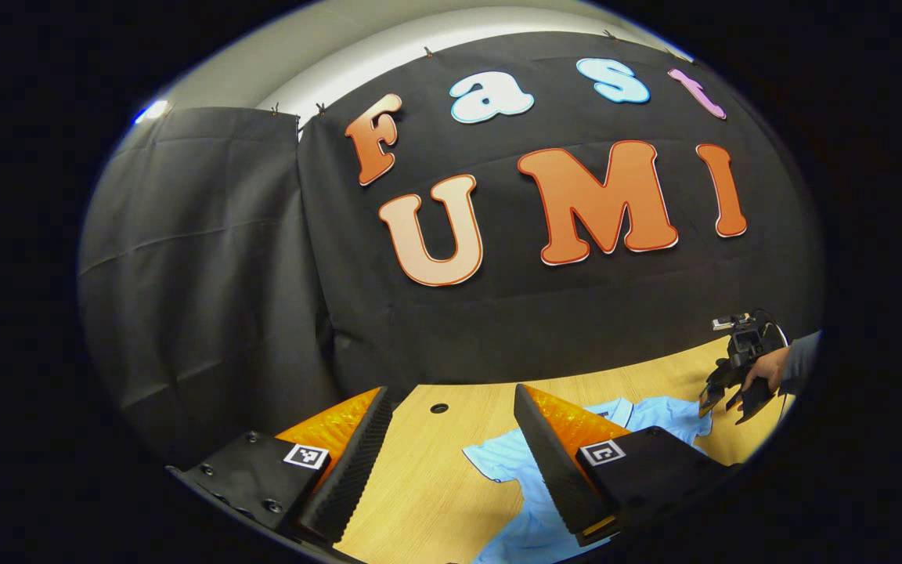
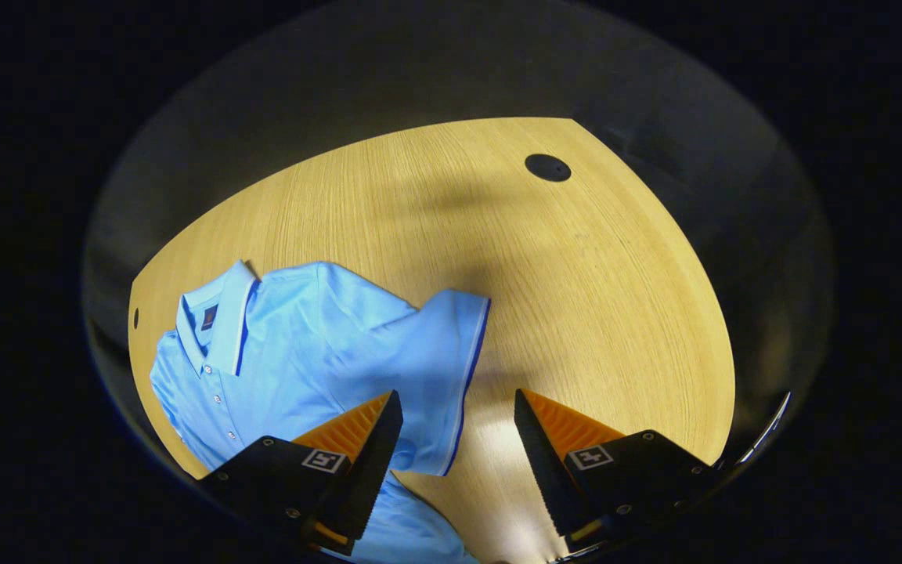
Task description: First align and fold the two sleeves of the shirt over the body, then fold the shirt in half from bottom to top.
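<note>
A light blue polo shirt [image 2: 294, 360] lies face up on the wooden table [image 2: 592, 298], its collar [image 2: 220, 317] toward the left in the right gripper view. One short sleeve [image 2: 439, 368] with a dark blue hem spreads out to the side. My right gripper [image 2: 455, 462] hovers open over that hem, its left finger above the sleeve cloth and its right finger above bare wood. In the left gripper view my left gripper [image 1: 451, 462] stands open above the table, with the shirt [image 1: 510, 462] just behind its right finger. Farther off, the right gripper [image 1: 729, 401] is held by a hand.
A round dark hole [image 2: 547, 167] sits in the tabletop far from the shirt, and the left gripper view shows such a hole [image 1: 439, 408] too. Black cloth walls close the booth behind the table [image 1: 420, 493]. A grey sleeve [image 1: 803, 360] enters at the right.
</note>
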The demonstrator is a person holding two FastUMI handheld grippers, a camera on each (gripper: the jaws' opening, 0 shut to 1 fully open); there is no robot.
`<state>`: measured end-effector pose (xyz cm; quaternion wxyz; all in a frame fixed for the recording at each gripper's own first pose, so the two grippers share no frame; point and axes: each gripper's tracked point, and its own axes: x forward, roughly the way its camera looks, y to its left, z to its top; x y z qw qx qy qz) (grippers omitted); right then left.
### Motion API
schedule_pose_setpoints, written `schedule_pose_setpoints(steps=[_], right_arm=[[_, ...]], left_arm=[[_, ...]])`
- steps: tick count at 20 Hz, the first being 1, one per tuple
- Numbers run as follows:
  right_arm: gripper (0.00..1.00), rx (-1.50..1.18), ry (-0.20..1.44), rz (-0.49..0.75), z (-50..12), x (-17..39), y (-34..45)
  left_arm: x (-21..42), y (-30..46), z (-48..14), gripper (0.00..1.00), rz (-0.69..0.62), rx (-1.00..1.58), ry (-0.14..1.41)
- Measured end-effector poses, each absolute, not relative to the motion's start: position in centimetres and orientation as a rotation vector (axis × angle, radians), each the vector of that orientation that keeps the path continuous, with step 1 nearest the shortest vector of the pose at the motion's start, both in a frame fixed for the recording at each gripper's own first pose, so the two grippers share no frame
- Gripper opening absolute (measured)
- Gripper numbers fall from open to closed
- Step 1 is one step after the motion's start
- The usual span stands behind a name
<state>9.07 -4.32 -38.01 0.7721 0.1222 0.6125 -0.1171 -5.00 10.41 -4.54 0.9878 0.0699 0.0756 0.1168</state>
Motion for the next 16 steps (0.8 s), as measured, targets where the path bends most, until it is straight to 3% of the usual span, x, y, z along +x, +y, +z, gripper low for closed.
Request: schedule_pose_setpoints(steps=[3,5,8,9,12,16], right_arm=[[0.77,0.265,1.379,-0.276,-39.1,8.2,-4.5],[0.75,0.244,1.386,-0.286,-39.6,8.3,-4.6],[0.53,0.296,1.42,-0.314,-39.6,8.1,-3.7],[0.51,0.309,1.427,-0.327,-39.7,8.2,-3.6],[0.18,0.382,1.435,-0.367,-39.6,8.2,-4.0],[0.08,0.681,1.391,-0.322,-38.5,8.8,-1.5]], left_arm=[[-4.8,10.7,-4.6,1.0,0.243,0.154,0.162],[-4.9,10.9,-4.9,1.0,0.251,0.152,0.172],[-5.4,11.5,-5.8,1.0,0.268,0.153,0.194],[-5.6,11.8,-5.8,1.0,0.275,0.152,0.2],[-6.2,12.4,-6.3,1.0,0.293,0.138,0.211],[-7.0,13.4,-7.3,1.0,0.317,0.1,0.223]])
